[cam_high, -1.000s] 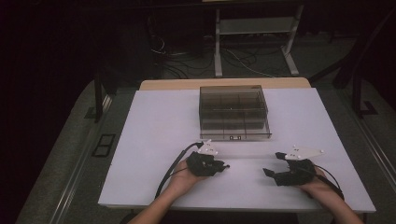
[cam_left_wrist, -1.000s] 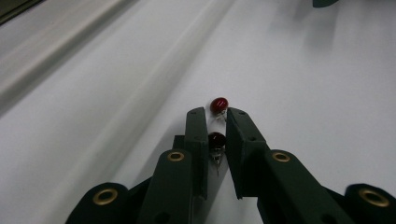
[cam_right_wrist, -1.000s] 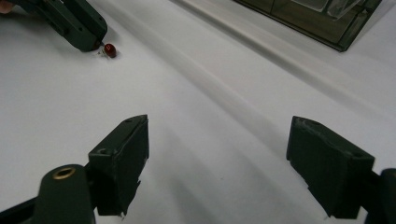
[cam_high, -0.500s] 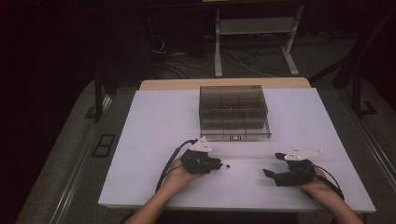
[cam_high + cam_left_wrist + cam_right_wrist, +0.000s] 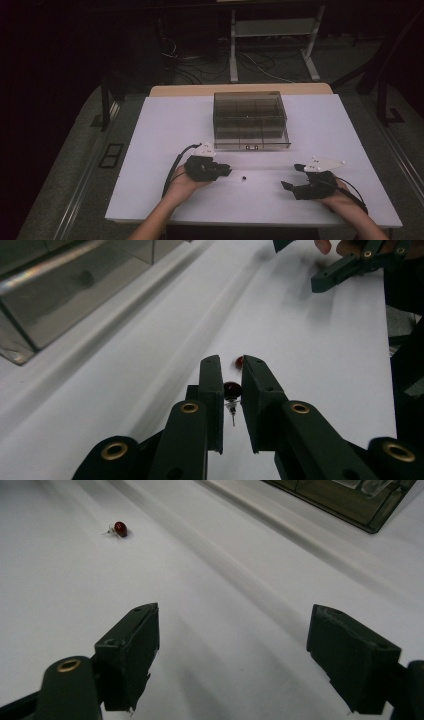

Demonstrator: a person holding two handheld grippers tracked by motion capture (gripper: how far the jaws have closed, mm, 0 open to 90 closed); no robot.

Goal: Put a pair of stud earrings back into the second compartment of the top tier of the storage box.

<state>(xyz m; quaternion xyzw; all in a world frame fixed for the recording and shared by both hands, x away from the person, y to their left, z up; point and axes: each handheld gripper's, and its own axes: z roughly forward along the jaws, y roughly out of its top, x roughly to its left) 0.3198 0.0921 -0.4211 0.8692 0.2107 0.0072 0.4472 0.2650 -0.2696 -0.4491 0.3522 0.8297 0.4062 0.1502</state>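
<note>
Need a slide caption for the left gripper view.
Left tool pinching a small red-headed pin, a second red bead on the white table.

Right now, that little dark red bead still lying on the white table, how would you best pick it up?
Grip the loose red bead across its round body, coming straight down from above, since it lies low on the table and its thin wire stub offers little hold. The right hand-held gripper stands open nearby. The left hand-held gripper already pinches a similar held bead that way.

My high camera looks forward and down over the whole table (image 5: 150,150); my two gripper cameras skim close above it, both catching the clear box (image 5: 250,120) at the far side
</note>
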